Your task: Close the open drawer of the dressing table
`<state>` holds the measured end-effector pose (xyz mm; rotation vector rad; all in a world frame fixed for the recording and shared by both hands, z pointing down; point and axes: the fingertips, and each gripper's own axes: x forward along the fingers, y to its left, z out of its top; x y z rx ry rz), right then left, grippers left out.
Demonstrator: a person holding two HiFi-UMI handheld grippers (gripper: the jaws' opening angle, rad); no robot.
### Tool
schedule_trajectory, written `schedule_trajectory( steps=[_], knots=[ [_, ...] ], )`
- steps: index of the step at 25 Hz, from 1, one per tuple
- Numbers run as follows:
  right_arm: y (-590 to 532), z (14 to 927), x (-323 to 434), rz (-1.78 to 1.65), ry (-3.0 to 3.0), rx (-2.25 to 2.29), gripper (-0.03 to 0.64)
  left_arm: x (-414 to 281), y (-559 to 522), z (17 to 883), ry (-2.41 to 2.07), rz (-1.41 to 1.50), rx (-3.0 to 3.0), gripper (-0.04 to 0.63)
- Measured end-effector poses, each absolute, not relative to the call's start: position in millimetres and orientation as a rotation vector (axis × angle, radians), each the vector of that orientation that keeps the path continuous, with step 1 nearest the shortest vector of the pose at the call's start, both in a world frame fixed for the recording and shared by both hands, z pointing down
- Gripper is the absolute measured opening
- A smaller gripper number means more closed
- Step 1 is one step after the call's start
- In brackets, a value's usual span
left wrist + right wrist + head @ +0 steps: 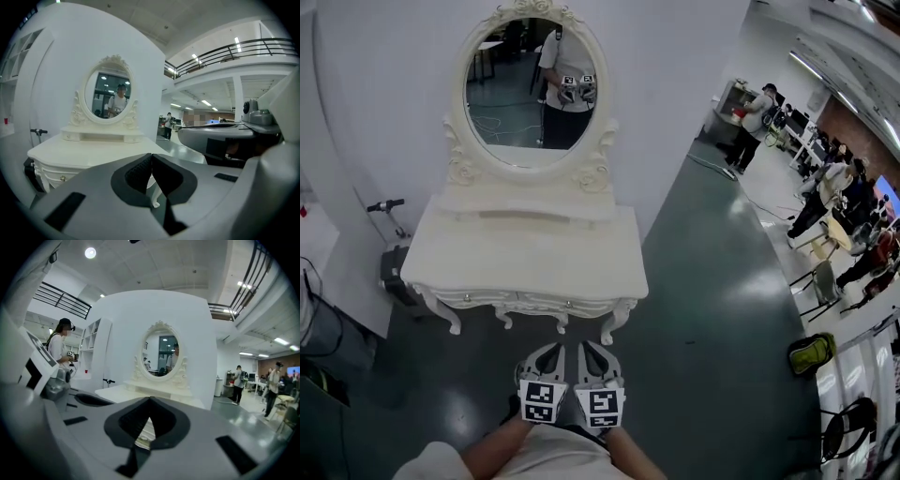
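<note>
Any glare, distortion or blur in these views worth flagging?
Head view: wide-angle but sharp; the glossy floor carries soft glare; the dressing table is evenly lit. Left gripper view: strong fisheye, dark vignetted corners. Right gripper view: the ceiling lamp blooms.

**A:** What am I looking at past the right gripper [150, 401]?

**B:** I see its jaws together at the tips, with nothing gripped. The cream dressing table [115, 391] stands straight ahead, and a sliver of it shows through the small gap below the tips.

**A:** And higher up?

**B:** Its oval mirror [162, 355] rises above the jaws and reflects a person. Close on the left I catch the left gripper [56, 380], with a person in a headset [57, 348] beyond it. Far off to the right there's a standing person [238, 379].
</note>
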<state>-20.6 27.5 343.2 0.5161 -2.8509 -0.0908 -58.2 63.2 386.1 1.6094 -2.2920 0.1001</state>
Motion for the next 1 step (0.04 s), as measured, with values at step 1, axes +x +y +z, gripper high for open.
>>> schedule_trajectory(
  steps=[1],
  knots=[
    [26.8, 346.5, -20.4, -0.1, -2.842, 0.499, 0.015, -56.8, 61.5, 389.5, -2.291, 0.087, 1.599, 0.008]
  ],
)
